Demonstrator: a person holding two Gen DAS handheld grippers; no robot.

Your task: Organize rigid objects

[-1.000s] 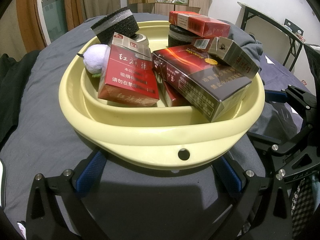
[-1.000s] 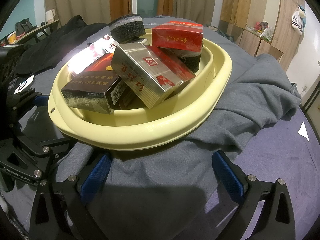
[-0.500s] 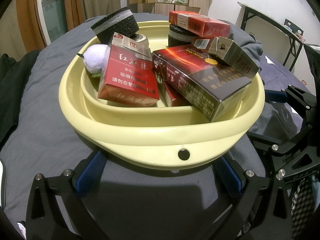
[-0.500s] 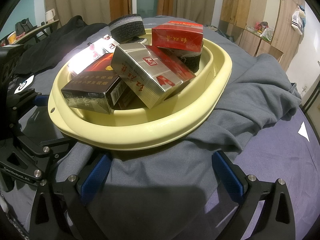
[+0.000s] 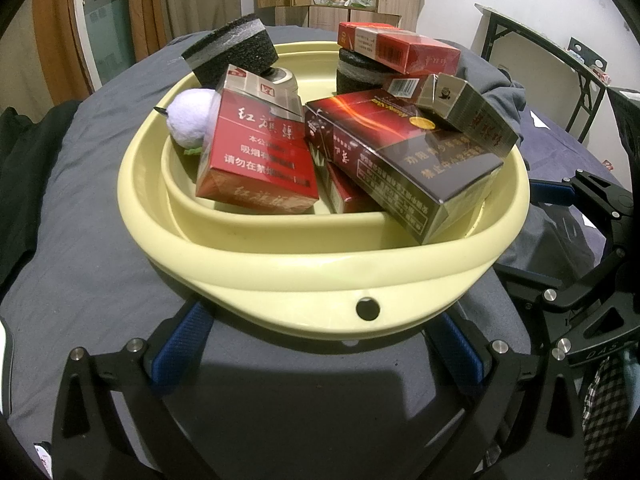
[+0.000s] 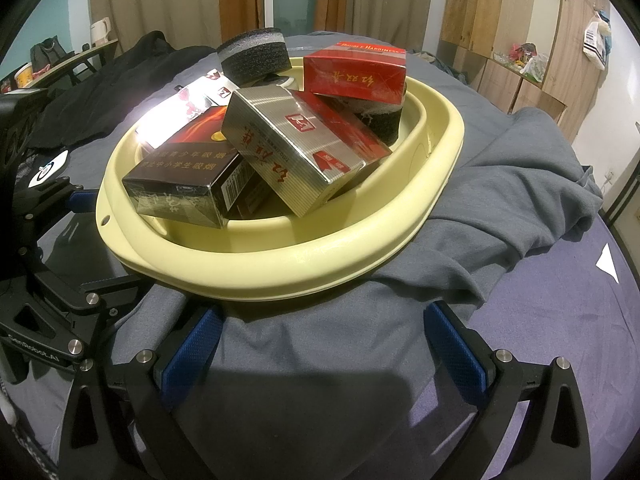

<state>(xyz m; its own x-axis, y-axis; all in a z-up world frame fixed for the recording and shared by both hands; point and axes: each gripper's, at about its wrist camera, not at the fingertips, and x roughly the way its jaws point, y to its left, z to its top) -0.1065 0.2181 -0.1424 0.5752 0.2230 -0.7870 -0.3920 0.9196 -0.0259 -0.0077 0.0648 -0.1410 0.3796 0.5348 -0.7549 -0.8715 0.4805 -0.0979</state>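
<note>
A pale yellow basin [image 5: 280, 276] [image 6: 352, 248] sits on a grey cloth and holds several cigarette cartons, two black sponge blocks and a white fuzzy ball [image 5: 190, 118]. A red carton [image 5: 256, 160] leans at the left, a dark brown carton [image 5: 404, 160] [image 6: 180, 180] lies across the middle, a silver carton [image 6: 292, 152] rests on it, and a red carton [image 6: 354, 74] tops a sponge. My left gripper [image 5: 320, 344] is open and empty just before the basin's near rim. My right gripper [image 6: 320, 344] is open and empty before the basin's other side.
A grey garment [image 6: 520, 184] lies bunched beside the basin on the purple-grey cover [image 6: 560, 300]. A black garment [image 6: 100, 92] lies at the far left. Each gripper shows in the other's view, beside the basin [image 5: 592, 240] [image 6: 44, 240]. A folding table [image 5: 540, 52] stands at the right.
</note>
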